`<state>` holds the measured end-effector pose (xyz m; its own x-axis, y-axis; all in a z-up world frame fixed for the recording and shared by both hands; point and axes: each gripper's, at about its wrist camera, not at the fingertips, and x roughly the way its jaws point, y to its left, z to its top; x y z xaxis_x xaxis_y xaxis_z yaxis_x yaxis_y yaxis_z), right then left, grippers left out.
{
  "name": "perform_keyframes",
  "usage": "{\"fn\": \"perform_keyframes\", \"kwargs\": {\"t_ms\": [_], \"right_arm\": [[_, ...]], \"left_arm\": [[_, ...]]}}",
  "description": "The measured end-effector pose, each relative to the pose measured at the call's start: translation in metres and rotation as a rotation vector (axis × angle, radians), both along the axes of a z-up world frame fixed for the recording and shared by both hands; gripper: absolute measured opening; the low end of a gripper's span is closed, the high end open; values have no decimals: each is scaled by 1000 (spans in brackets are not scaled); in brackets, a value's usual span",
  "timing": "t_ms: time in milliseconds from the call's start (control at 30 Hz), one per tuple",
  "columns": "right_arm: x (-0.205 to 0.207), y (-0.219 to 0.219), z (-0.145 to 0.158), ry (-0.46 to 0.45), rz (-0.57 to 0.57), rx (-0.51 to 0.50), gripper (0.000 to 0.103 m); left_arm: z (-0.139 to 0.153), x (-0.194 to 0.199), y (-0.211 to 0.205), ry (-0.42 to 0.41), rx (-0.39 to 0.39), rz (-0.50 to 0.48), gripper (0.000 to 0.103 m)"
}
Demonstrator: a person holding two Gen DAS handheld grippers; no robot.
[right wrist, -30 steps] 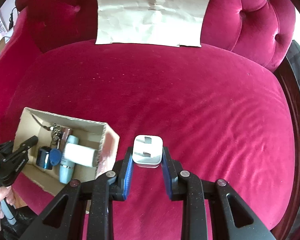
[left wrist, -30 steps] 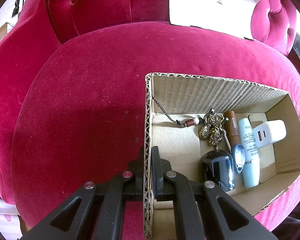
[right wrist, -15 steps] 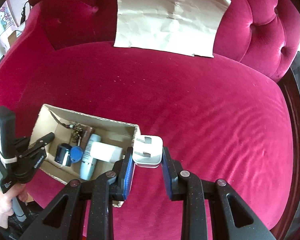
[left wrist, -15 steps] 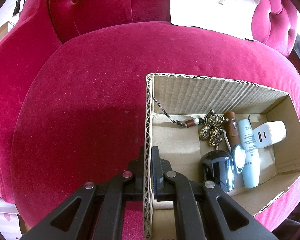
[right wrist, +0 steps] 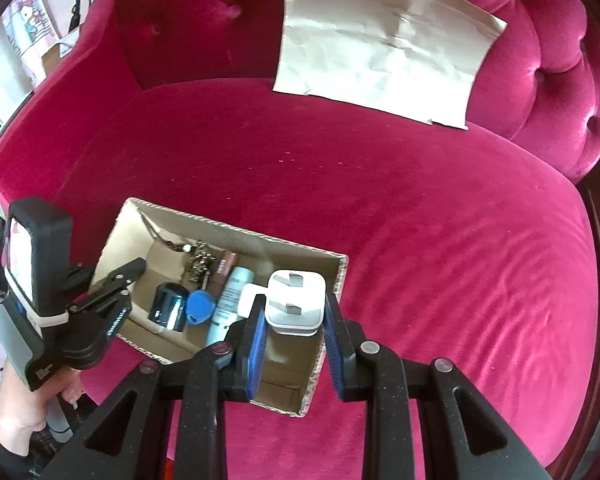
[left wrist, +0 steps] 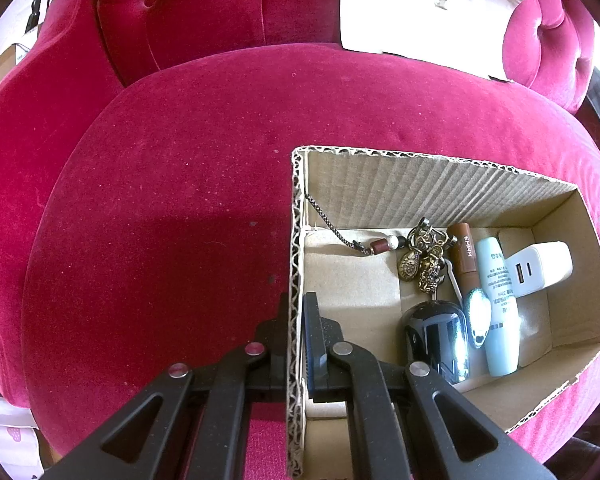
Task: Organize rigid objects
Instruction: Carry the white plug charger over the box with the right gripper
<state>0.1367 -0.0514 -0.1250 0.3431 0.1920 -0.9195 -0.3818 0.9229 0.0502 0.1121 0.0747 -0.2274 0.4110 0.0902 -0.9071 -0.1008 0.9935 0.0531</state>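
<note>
Left tool (left wrist: 296, 312) is clamping its jaws together on the near end wall of the cardboard box (left wrist: 432, 188), one finger outside and one inside. That box is sitting on the red velvet sofa seat (left wrist: 172, 216). Inside it are lying a metal keychain (left wrist: 420, 256) with a chain trailing up the corner, a brown tube (left wrist: 466, 258), a pale blue tube (left wrist: 498, 300), a white USB charger (left wrist: 540, 266), a glossy black case (left wrist: 436, 336) and a blue oval tag (left wrist: 477, 318) resting on it.

Right tool (right wrist: 294, 316) is gripping a white plug adapter (right wrist: 296, 296) between its blue pads, prongs facing the camera, and is hanging over the right end of the box (right wrist: 236, 236). In the right wrist view, a person's hand (right wrist: 20, 416) is holding the left tool (right wrist: 112, 288) at the box's left end. A crumpled sheet of brown paper (right wrist: 380, 52) is leaning against the sofa back.
</note>
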Motion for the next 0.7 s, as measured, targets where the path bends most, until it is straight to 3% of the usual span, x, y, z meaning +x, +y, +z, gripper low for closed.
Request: {"fn": "perform_keyframes", "kwargs": {"t_ms": [700], "right_arm": [[-5, 55, -28, 28, 99, 29, 28]], "left_arm": [[1, 0, 0, -1, -2, 2, 4]]}}
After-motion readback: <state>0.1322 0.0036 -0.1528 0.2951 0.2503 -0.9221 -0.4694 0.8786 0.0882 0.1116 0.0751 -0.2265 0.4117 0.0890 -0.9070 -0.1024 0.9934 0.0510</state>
